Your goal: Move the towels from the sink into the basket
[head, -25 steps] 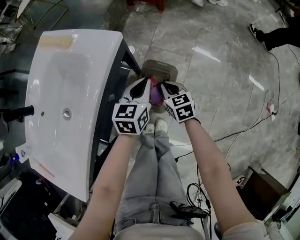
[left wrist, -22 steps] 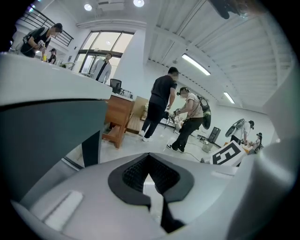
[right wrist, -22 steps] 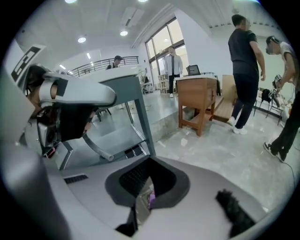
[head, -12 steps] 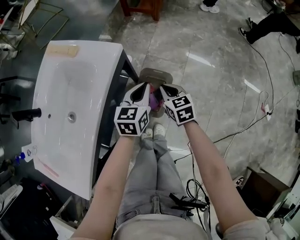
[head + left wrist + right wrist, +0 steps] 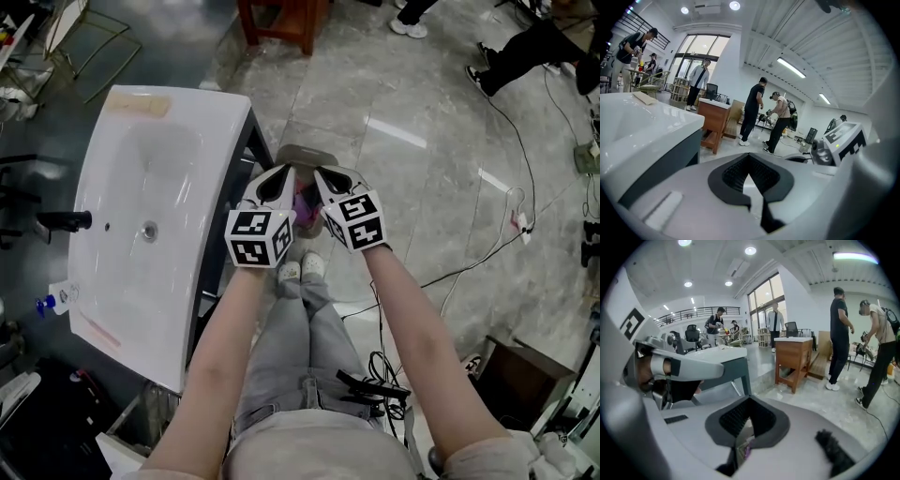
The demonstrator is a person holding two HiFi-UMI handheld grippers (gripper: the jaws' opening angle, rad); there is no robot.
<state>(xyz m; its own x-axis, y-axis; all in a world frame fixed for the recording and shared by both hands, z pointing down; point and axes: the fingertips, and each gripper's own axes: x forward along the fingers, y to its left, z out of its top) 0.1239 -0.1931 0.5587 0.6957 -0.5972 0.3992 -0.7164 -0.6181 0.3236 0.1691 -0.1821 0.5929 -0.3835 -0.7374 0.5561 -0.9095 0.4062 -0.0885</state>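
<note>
Since the earlier frame both grippers have come up and away from the basket [image 5: 306, 154]. They are side by side as before, and the purple towel [image 5: 303, 200] is left below them.

Head view: the left gripper [image 5: 279, 178] and right gripper [image 5: 326, 178] hang close together with their tips angled down. The towel shows in the gap between them, underneath both, and looks to be lying inside the basket, whose far rim juts out just past the jaw tips. The sink [image 5: 103, 281] is off to the left gripper's outer side, and no towel is visible in its basin.

Left gripper view: the jaws are pressed together at the tips with nothing between the pads. The sink's edge runs along this gripper's left and the other gripper sits close on its right.

Right gripper view: the jaws are also closed and empty. A sliver of purple shows through the slot beneath them, so the towel is directly below this gripper and not gripped.

The towel should be light, limp and soft. It is not fragile and not slippery, but it will likely sag and trail from any single pinch. If it needs moving again, a raised fold or bunched edge nearest the tips would be the best place to bite, taking several layers so it doesn't slide free.
</note>
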